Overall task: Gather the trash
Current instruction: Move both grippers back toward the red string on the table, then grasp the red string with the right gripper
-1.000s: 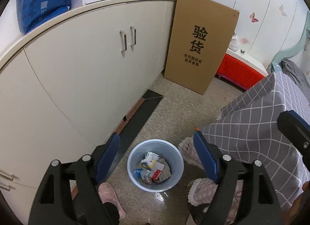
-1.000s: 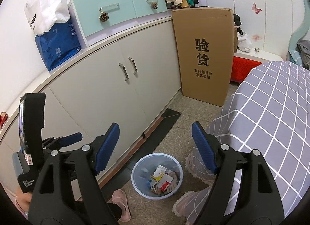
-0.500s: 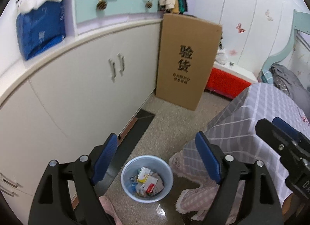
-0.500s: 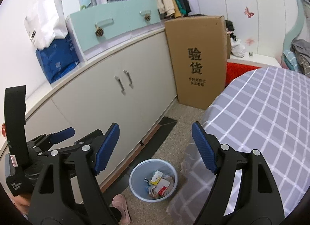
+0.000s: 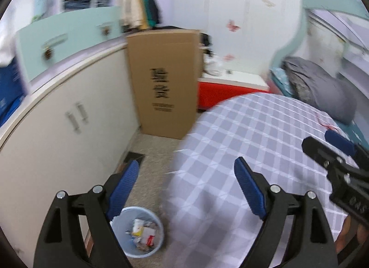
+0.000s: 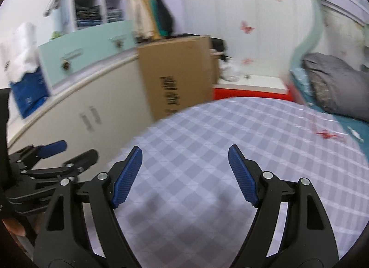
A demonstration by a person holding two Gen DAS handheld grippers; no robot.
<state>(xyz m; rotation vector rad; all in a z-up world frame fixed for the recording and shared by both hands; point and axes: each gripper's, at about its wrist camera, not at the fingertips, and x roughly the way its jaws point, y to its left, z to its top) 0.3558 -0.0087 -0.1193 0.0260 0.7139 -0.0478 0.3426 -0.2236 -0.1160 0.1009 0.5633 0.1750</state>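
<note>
A light blue trash bin stands on the floor below my left gripper, with paper scraps and wrappers inside. My left gripper is open and empty, high above the floor beside the table edge. My right gripper is open and empty above the grey checked tablecloth. A small red scrap lies on the cloth at the far right; it also shows faintly in the left wrist view. The right gripper appears in the left wrist view, the left one in the right wrist view.
A white cabinet runs along the left. A tall cardboard box leans at its end. A red-fronted low unit stands behind the table. A grey pillow lies on the bed at right.
Both grippers have risen and swung right, from looking down at the bin to looking across the tablecloth. The bin has slid to the bottom of the left view and left the right view.
</note>
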